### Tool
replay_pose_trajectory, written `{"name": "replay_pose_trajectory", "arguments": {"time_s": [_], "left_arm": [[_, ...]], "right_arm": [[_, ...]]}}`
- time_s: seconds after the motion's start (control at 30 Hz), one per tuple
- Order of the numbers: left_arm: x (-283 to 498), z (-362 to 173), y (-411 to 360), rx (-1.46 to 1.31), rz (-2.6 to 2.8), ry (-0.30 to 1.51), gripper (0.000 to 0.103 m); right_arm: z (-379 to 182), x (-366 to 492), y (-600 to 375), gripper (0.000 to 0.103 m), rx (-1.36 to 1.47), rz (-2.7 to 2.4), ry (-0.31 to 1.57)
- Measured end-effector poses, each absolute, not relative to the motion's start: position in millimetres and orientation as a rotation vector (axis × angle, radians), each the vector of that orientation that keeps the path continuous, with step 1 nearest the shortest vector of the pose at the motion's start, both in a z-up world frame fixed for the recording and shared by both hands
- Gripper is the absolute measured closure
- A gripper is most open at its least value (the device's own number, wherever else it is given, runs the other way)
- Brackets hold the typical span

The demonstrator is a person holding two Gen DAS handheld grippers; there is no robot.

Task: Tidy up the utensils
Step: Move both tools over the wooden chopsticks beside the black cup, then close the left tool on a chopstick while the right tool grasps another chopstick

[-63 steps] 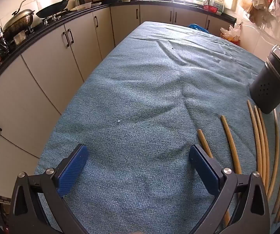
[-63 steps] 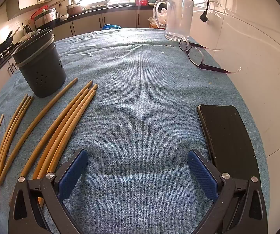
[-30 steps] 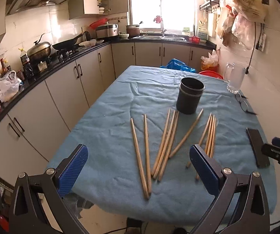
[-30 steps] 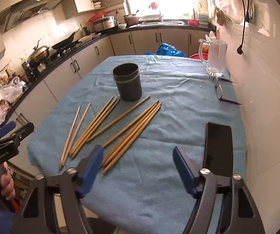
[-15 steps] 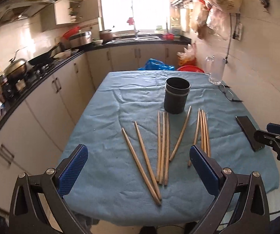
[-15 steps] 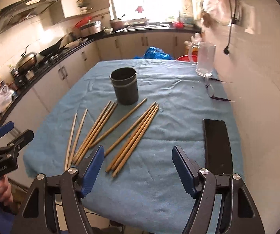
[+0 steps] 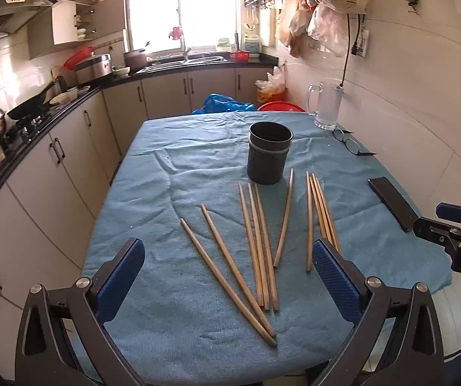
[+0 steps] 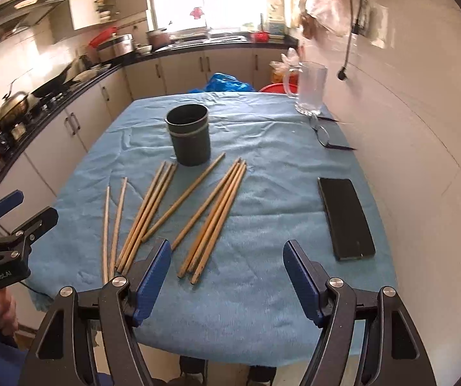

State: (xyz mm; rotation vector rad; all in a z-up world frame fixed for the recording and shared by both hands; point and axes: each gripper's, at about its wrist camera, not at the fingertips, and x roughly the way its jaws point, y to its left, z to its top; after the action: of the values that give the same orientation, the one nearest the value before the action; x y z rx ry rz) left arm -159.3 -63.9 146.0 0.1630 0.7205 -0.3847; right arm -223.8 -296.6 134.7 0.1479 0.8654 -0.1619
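Long, round, tan wooden chopsticks (image 7: pixel 256 244) lie fanned out loose on the bench's wrinkled blue terry cloth (image 7: pixel 172 173), just in front of the upright dark grey cylindrical holder (image 7: pixel 269 152). The left gripper (image 7: pixel 229 273) and the right gripper (image 8: pixel 225 278) hover over the near edge, ribbed blue fingers (image 8: pixel 151 278) spread apart, holding nothing. White lettering on the left gripper's black body reads "GenRobot.AI". A flat black phone (image 8: pixel 346 218), folded glasses (image 8: pixel 323 135) and a clear glass mug (image 8: pixel 309 91) sit near the white tiled wall.
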Motion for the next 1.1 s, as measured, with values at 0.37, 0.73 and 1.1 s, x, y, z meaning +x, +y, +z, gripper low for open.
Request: {"name": "replay_pose_trajectory", "arguments": {"time_s": [0.37,0.73,1.1], "left_arm": [[-155,133,-49,0.130,-0.443,0.772,0.000],[-147,123,-55,0.108,-0.468,0.810,0.000],[-116,114,-38,0.048,-0.356,0.906,0.000]], "right_arm": [[127,-230,-277,0.027,0.159,-0.214,0.914],[122,-243,-283,0.027,0.175,-0.269,0.940],[116,-218,-299,0.028,0.173,-0.203,0.961]]}}
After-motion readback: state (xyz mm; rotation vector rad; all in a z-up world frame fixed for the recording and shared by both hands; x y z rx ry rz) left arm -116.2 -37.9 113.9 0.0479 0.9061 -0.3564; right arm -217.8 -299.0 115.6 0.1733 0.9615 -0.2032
